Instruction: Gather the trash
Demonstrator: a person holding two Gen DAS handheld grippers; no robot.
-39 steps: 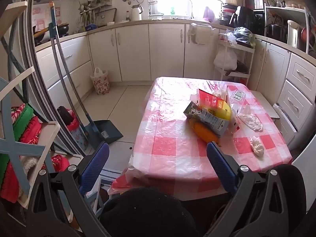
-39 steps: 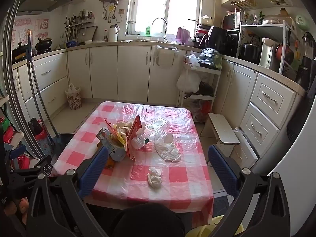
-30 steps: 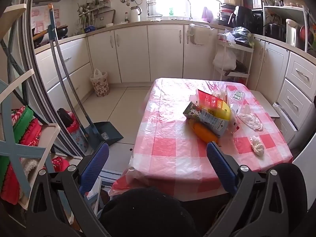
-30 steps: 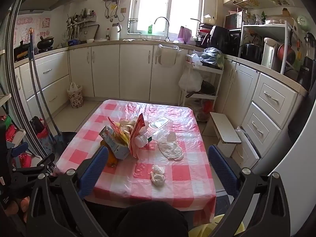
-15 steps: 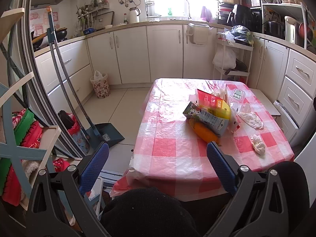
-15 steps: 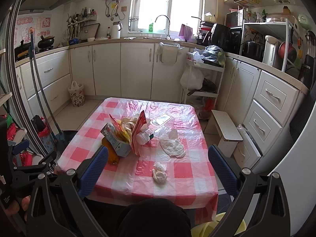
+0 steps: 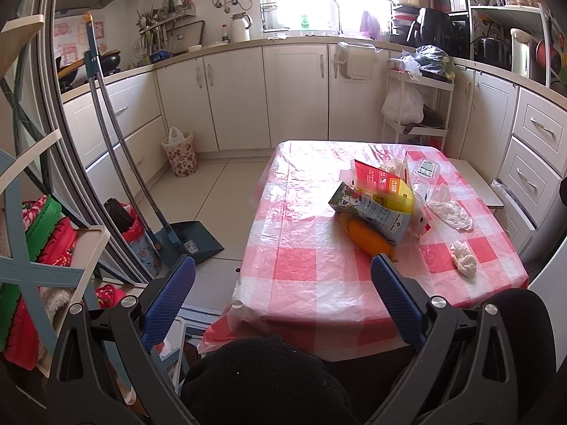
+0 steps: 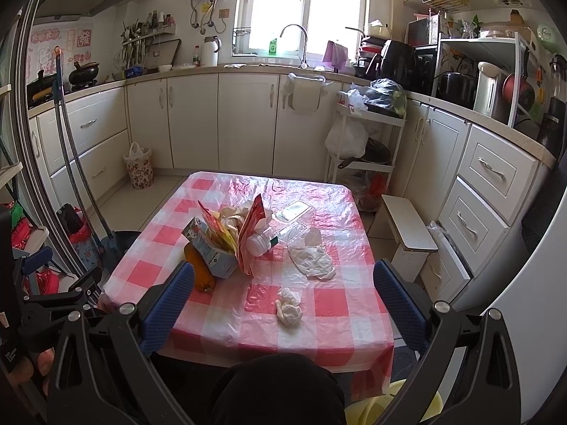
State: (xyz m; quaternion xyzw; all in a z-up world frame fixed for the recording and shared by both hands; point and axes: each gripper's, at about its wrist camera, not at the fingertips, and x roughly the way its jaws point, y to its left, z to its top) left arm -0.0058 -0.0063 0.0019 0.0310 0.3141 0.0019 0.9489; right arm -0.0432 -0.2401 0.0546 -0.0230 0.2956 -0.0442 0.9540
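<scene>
- The approach step was judged in hand: both the left gripper (image 7: pixel 283 276) and the right gripper (image 8: pixel 283 281) were held spread wide and empty, short of the table (image 8: pixel 226 322).
- The trash lay on the table: a crumpled tissue (image 8: pixel 288 307) nearest, a carton pile (image 8: pixel 216 244) beyond.
- Next, a reach down to the tissue was called for.

Little print can be read. The blue-grey carton (image 7: pixel 375 212) on the worktop (image 7: pixel 312 276) carries small white lettering, seemingly "Member's Mark", though blurred. The red packet (image 7: pixel 377 179) behind it bears white characters too small to make out. Red wall stickers (image 8: pixel 83 40) show one large Chinese character, not legible.
</scene>
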